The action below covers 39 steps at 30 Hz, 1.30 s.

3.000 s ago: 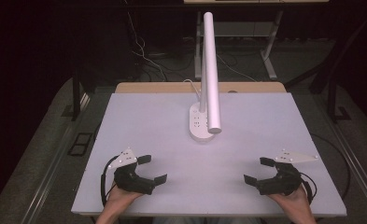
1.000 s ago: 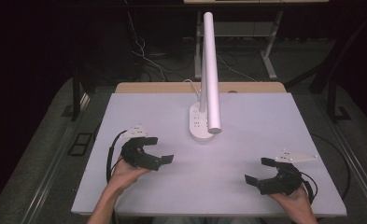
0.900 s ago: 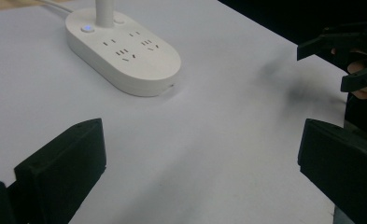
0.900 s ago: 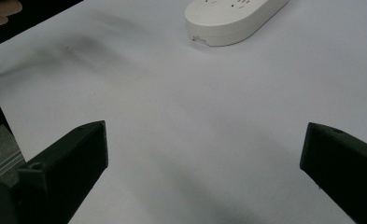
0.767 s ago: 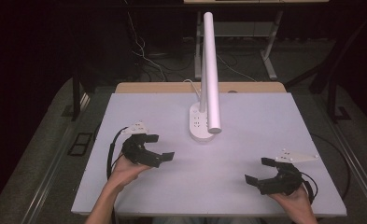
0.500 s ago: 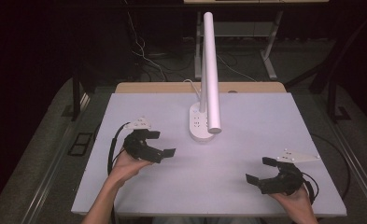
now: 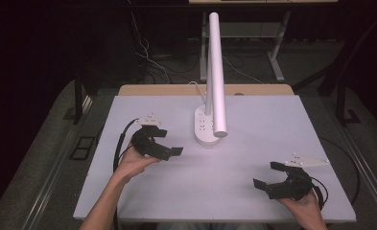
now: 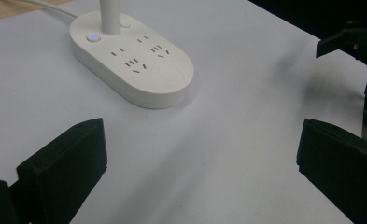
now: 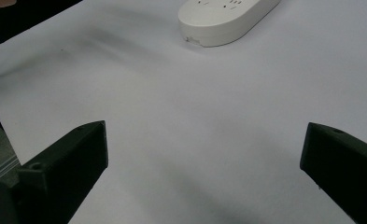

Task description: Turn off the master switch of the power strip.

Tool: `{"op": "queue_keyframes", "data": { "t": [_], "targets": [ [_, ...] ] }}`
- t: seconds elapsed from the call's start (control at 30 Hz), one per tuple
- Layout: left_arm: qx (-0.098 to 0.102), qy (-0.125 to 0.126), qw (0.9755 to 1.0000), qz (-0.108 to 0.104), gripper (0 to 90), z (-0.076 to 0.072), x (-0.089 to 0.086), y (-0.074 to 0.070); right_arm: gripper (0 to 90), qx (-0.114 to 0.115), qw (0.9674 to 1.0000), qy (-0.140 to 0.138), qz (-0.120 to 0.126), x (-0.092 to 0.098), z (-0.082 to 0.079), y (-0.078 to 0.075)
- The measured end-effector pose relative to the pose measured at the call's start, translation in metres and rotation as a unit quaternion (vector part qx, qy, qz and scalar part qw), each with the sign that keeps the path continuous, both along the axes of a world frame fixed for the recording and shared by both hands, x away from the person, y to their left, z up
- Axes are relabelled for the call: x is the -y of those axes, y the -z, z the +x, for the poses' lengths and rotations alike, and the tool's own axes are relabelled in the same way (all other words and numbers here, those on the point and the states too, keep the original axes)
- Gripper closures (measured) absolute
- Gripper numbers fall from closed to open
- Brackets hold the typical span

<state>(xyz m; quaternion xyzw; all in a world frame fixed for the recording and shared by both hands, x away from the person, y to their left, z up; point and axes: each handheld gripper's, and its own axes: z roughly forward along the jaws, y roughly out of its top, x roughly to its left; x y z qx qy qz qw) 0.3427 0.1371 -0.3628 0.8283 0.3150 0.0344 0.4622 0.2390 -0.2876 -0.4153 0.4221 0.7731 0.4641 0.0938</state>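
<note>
High view is showing the left tongs (image 7: 169, 146), spread and empty, nearing the lamp base (image 7: 206, 128), seemingly for its button; right tongs (image 7: 267, 176) are resting spread on the surface (image 7: 272, 120).

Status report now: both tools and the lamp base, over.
Left tool open, close to the lamp base, not touching. Right tool open, low at the table's near right. Nothing lies between left tool and base.

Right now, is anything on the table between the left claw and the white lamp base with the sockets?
Nothing visible is. The left claw hangs open near the lamp base, and in the left gripper view only bare table lies between its jaws and the base. The lamp's white arm passes overhead, not through that gap.
</note>
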Motion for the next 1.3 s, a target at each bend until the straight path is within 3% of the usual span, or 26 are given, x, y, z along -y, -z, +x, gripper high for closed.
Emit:
{"op": "queue_keyframes", "data": {
  "t": [0.4, 1.07, 1.3],
  "targets": [
    [0.001, 0.005, 0.9998, 0.021, 1.1, 0.016, 0.006, -0.005, 0.2, -0.004, 1.0000, 0.003, 0.000, 0.002, 0.000, 0.001],
    [0.000, 0.000, 0.9992, 0.039, 1.6, 0.045, 0.012, -0.013, 0.3, -0.007, 1.0000, 0.002, 0.001, 0.003, 0.000, 0.003],
    [0.004, 0.009, 0.9989, 0.047, 1.7, 0.059, 0.017, -0.015, 0.2, -0.006, 1.0000, 0.002, -0.001, 0.003, 0.000, 0.003]
  ]
}}
